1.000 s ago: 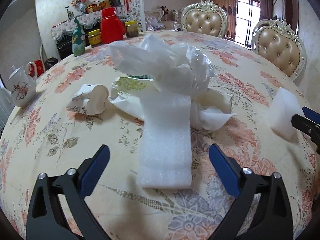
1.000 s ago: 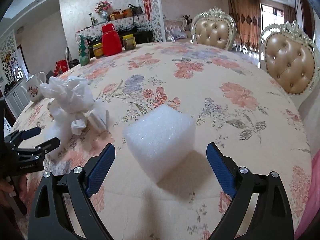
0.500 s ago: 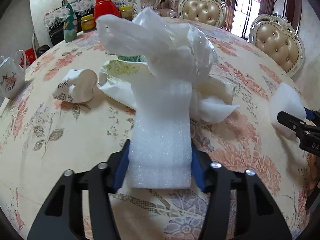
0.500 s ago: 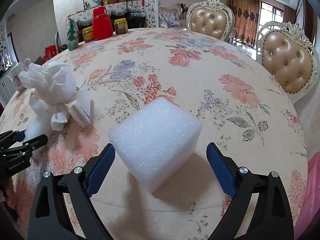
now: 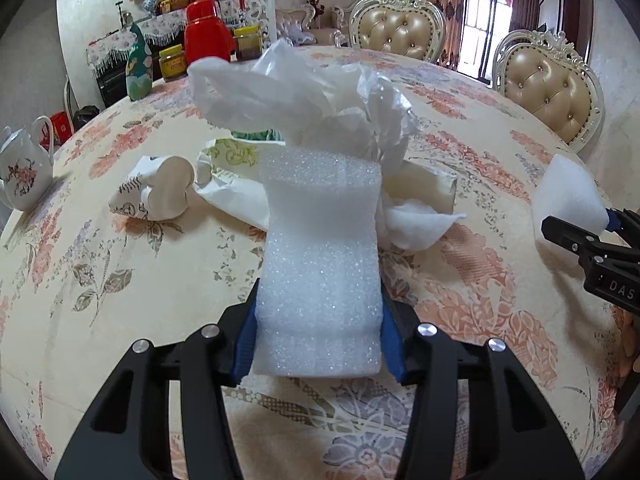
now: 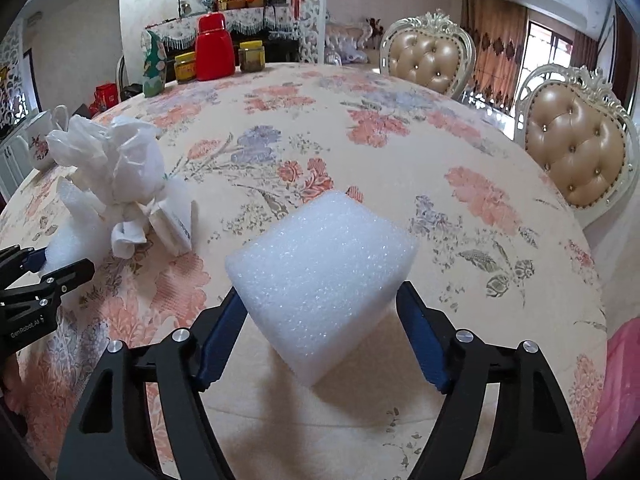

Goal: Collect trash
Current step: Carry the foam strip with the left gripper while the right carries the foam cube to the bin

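Note:
My left gripper is shut on the near end of a long white foam strip, lifted off the floral tablecloth. Behind it lies a heap of trash: a crumpled white plastic bag, tissue and a crushed paper cup. My right gripper is shut on a white foam block, held tilted just above the table. The left gripper and the heap show at the left of the right wrist view. The foam block shows at the right of the left wrist view.
A round table with a floral cloth. At its far edge stand a red thermos, jars and a green bottle. A teapot sits far left. Two padded chairs stand behind the table.
Both grippers closed: the left on the foam strip, the right on the foam block. The strip's near end rose off the cloth.

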Available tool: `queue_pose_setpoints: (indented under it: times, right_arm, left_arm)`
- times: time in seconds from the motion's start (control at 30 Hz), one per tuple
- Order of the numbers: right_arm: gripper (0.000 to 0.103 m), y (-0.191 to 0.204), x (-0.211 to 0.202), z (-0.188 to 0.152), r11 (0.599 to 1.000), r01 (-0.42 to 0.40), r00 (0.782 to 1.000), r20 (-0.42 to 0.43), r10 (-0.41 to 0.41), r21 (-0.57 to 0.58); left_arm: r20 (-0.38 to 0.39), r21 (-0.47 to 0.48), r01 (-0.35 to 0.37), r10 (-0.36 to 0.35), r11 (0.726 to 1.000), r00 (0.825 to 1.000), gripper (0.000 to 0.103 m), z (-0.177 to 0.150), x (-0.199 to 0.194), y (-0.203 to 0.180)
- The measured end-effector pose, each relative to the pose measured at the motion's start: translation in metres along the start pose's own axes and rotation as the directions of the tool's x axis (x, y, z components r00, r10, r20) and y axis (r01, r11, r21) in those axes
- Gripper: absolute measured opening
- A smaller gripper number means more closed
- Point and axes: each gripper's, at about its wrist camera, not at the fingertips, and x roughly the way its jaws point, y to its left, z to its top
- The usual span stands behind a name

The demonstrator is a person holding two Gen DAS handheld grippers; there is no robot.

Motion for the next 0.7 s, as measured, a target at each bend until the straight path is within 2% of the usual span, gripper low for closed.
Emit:
queue_pose_setpoints:
  times: [0.33,0.53,0.7]
  right_arm:
    - [0.072,-0.004,-0.01,0.002,1.0,0.003,0.999,0.051,-0.004,0.019]
    - [0.072,-0.006,-0.016,0.0,0.999,0.01,0.997,0.082,-0.013,0.032]
    - [0.072,-0.009,-0.029,-0.004,0.999,-0.027,0.989,0.144,0.021,0.045]
  left_arm:
    - [0.083,0.042,-0.026,0.023,0.999,0.996,0.05,0.0,-0.016,-0.009]
    - [0.144,0.024,-0.017,0.013,1.0,0.99,0.05,-0.003,-0.028,-0.006]
    - [0.2,0.009,-0.028,0.026,1.0,0.98,0.05,-0.006,-0.045,-0.011]
